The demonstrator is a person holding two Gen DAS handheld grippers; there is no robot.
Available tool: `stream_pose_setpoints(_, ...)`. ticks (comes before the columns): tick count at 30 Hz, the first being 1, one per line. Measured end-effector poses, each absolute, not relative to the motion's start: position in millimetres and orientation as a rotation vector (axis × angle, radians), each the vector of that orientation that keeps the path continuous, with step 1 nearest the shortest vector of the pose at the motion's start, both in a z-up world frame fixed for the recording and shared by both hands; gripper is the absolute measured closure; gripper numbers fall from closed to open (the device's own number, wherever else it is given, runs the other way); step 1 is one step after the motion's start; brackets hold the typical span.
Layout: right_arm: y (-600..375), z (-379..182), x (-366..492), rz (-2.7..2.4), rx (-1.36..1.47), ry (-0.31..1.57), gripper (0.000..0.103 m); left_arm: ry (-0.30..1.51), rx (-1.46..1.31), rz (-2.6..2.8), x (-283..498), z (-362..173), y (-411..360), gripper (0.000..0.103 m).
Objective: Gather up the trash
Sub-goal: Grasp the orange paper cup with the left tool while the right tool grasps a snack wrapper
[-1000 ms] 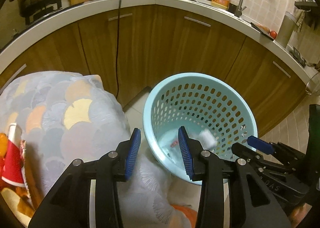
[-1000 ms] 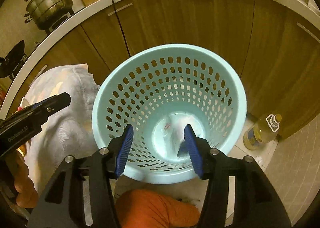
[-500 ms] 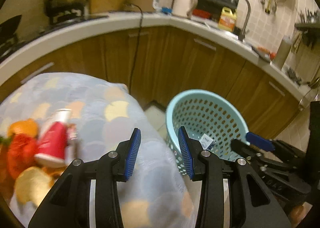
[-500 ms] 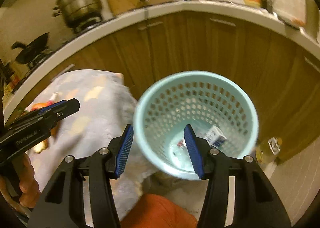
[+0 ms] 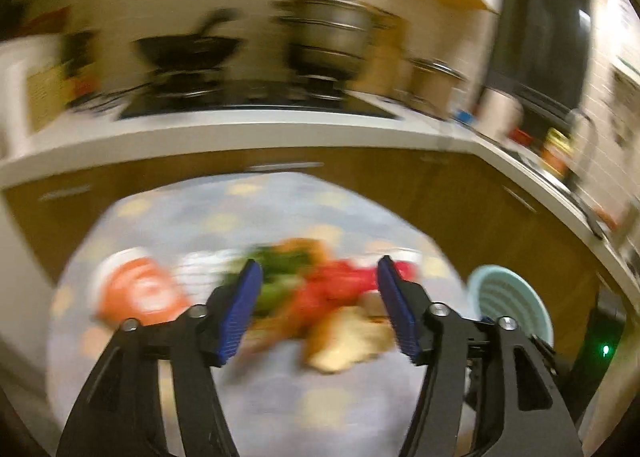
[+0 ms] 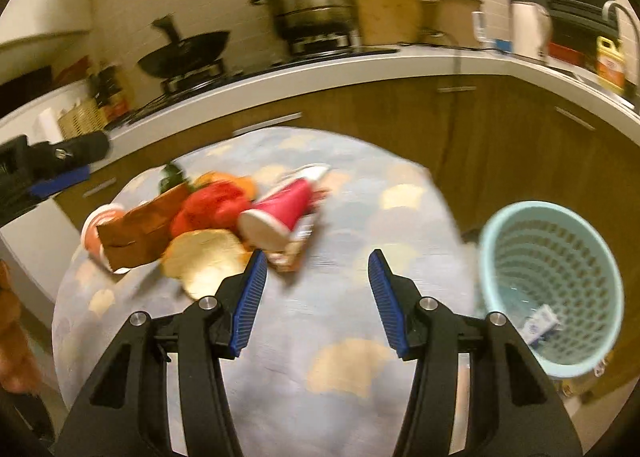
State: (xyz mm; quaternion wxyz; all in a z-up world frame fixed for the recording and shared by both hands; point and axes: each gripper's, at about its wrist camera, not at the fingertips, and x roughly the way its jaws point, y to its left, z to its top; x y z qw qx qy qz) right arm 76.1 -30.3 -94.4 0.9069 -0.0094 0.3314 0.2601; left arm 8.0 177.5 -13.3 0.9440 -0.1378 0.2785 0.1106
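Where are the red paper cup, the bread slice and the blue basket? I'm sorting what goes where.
red paper cup (image 6: pixel 286 205): right wrist view, on its side wall.
bread slice (image 6: pixel 206 259): right wrist view, on its pale face.
blue basket (image 6: pixel 500 257): right wrist view, on its left rim.

In front of you the surface (image 6: pixel 352 337) is round and draped with a pale grey-blue cloth (image 6: pixel 400 225) patterned with cream and yellow patches. Your litter sits bunched toward its far left part: a red paper cup (image 6: pixel 280 209) lying on its side with its white mouth turned your way, a crumpled brown paper bag (image 6: pixel 140 229) beside it, something red and crumpled (image 6: pixel 212 205) between them, and a pale, rounded bread-like piece (image 6: pixel 204 257) nearest you. A second cup (image 6: pixel 94 231) peeks from behind the bag. The near half of the cloth lies bare.
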Motion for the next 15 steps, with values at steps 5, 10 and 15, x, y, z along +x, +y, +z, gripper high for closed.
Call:
stream_pose_setpoints(5, 11, -117, 80, 0.569, -0.065, 0.716, 0.054, 0.608, -0.384, 0.436, -15, -32, 248, 0.028)
stream_pose_setpoints(10, 25, -121, 77, 0.563, -0.124, 0.708, 0.054, 0.703, -0.551, 0.511, -19, -61, 301, 0.028)
stream_pose_setpoints(15, 22, -125, 80, 0.566, -0.112, 0.726, 0.054, 0.777, -0.621, 0.471, 2, -84, 312, 0.028)
